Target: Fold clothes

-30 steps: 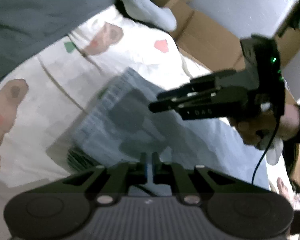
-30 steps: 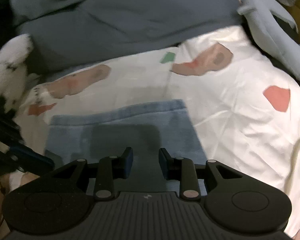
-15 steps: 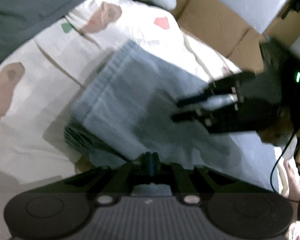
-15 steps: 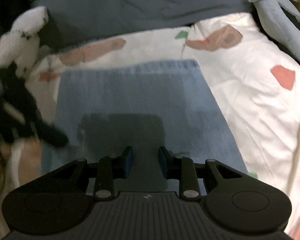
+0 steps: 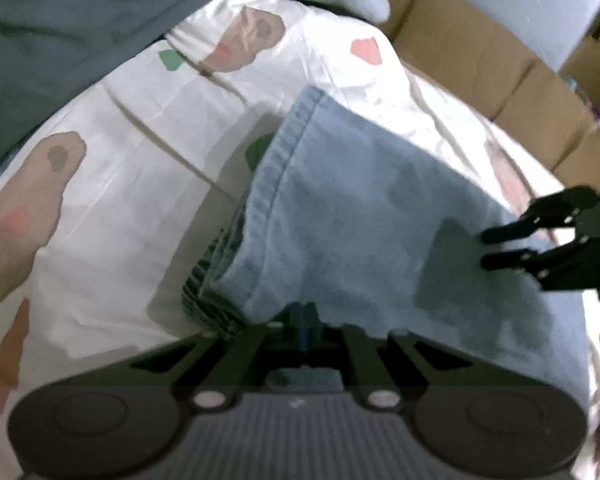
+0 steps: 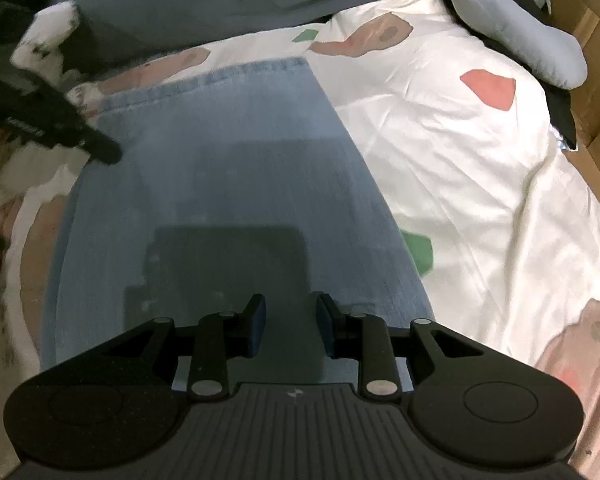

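Observation:
Light blue jeans point(image 5: 360, 216) lie folded in layers on a white patterned bed sheet point(image 5: 140, 140). My left gripper point(image 5: 305, 314) is shut on the near edge of the top denim layer, which drapes away from its tips. In the right wrist view the jeans point(image 6: 228, 160) stretch away as a flat band, and the left gripper point(image 6: 104, 152) pinches their left edge. My right gripper point(image 6: 290, 320) hovers open just over the near end of the denim with nothing between its fingers. From the left wrist it shows at the right, the right gripper point(image 5: 490, 248) with fingers apart.
A grey blanket point(image 5: 60, 20) covers the far side of the bed. A pale blue plush pillow point(image 6: 520, 28) lies at the back right, and a white plush toy point(image 6: 48, 40) at the back left. Cardboard boxes point(image 5: 480, 52) stand beyond the bed's edge.
My right gripper has drawn back along the jeans, sliding to the right edge of the left wrist view. The denim now shows longer and flatter. The left gripper has stayed shut and sunk a little.

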The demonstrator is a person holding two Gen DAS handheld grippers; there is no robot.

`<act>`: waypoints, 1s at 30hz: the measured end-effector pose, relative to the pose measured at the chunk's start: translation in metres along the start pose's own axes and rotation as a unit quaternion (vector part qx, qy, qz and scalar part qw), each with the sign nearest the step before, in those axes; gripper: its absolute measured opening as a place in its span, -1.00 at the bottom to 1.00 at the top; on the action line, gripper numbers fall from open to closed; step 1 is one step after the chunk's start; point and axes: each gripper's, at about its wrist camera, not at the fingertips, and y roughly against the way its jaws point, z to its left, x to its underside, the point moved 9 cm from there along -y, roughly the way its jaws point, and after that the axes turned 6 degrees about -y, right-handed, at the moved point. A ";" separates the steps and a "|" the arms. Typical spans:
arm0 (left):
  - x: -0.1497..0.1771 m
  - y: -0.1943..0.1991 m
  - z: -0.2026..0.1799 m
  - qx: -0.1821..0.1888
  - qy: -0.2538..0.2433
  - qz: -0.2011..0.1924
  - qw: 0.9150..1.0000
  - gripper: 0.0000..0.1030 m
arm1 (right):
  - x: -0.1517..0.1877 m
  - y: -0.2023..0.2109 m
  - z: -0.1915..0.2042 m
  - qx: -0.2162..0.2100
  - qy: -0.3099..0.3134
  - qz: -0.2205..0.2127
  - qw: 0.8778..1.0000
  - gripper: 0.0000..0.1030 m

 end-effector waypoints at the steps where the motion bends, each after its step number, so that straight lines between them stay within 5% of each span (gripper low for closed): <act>1: -0.001 0.003 -0.001 -0.001 -0.004 0.003 1.000 -0.95 | 0.006 0.003 -0.003 0.003 0.002 0.002 1.000 -0.33; 12: -0.020 0.033 -0.023 0.010 -0.049 0.013 0.999 -0.78 | 0.086 0.042 -0.040 0.050 0.000 0.021 0.999 -0.30; 22: -0.025 0.044 -0.053 0.007 -0.087 0.053 0.995 -0.72 | 0.149 0.083 -0.075 0.066 -0.070 -0.001 0.995 -0.30; 26: -0.034 0.059 -0.073 0.004 -0.102 0.066 0.993 -0.36 | 0.165 0.096 -0.080 0.064 -0.052 -0.003 0.997 -0.30; 30: -0.051 0.068 -0.097 -0.009 -0.149 0.076 0.986 -0.26 | 0.167 0.103 -0.086 0.064 -0.034 -0.008 0.997 -0.30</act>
